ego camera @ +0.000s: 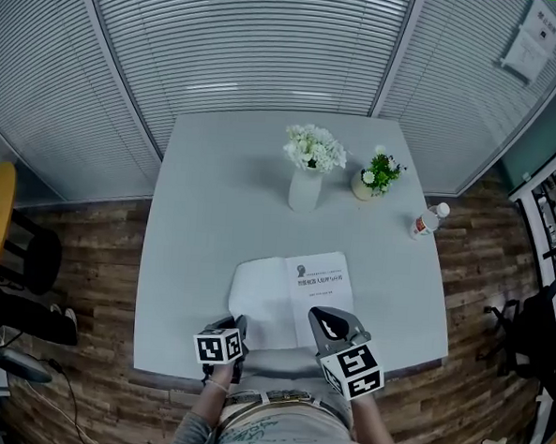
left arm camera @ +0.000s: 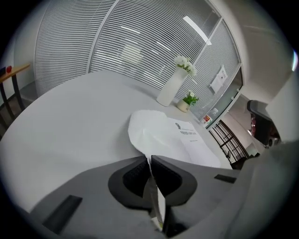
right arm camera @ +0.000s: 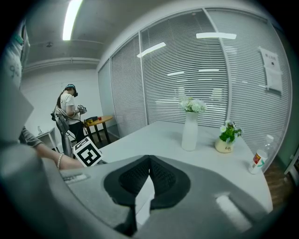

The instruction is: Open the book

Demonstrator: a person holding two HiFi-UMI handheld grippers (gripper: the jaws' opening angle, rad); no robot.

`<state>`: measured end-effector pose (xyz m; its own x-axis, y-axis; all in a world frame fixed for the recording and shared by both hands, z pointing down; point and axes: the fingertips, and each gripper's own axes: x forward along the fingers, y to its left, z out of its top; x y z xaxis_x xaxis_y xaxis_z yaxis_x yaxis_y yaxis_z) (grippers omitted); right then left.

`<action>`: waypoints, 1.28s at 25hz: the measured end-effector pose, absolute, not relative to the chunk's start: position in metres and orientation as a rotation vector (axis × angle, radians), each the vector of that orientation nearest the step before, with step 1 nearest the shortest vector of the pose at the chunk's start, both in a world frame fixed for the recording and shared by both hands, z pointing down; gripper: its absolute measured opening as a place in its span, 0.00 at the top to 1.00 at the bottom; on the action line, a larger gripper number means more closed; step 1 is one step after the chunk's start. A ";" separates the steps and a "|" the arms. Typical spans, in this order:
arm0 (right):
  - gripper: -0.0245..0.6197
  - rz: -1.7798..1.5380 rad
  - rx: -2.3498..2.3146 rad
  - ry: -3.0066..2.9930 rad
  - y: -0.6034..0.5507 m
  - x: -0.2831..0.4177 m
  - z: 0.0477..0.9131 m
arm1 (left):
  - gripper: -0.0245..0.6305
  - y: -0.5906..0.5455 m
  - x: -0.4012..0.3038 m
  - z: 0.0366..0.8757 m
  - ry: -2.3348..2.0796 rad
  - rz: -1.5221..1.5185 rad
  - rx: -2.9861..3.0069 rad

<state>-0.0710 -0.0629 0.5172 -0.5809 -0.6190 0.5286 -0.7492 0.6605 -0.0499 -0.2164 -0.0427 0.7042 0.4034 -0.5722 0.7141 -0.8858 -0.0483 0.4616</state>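
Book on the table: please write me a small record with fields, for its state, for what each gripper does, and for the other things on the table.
book: the book lies at the near edge of the table, printed title page up
left gripper: the left gripper is shut on a white leaf, lifted and curved at the book's left side
right gripper: the right gripper has its jaws together, over the book's near right part; contact unclear
behind the book: vase of white flowers, potted plant, bottle at the right
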 end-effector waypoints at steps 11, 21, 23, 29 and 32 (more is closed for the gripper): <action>0.96 0.397 1.106 -2.384 -0.063 -0.076 0.525 | 0.94 -0.041 -0.214 0.721 -1.188 0.461 1.737; 0.96 0.425 1.139 -2.352 -0.060 -0.064 0.528 | 0.92 -0.040 -0.214 0.729 -1.180 0.473 1.696; 0.96 0.426 1.144 -2.347 -0.061 -0.060 0.529 | 0.92 -0.040 -0.214 0.729 -1.187 0.470 1.694; 0.96 0.428 1.138 -2.341 -0.065 -0.051 0.531 | 0.92 -0.041 -0.214 0.730 -1.208 0.479 1.696; 0.96 0.429 1.133 -2.342 -0.066 -0.047 0.531 | 0.92 -0.041 -0.213 0.731 -1.219 0.485 1.700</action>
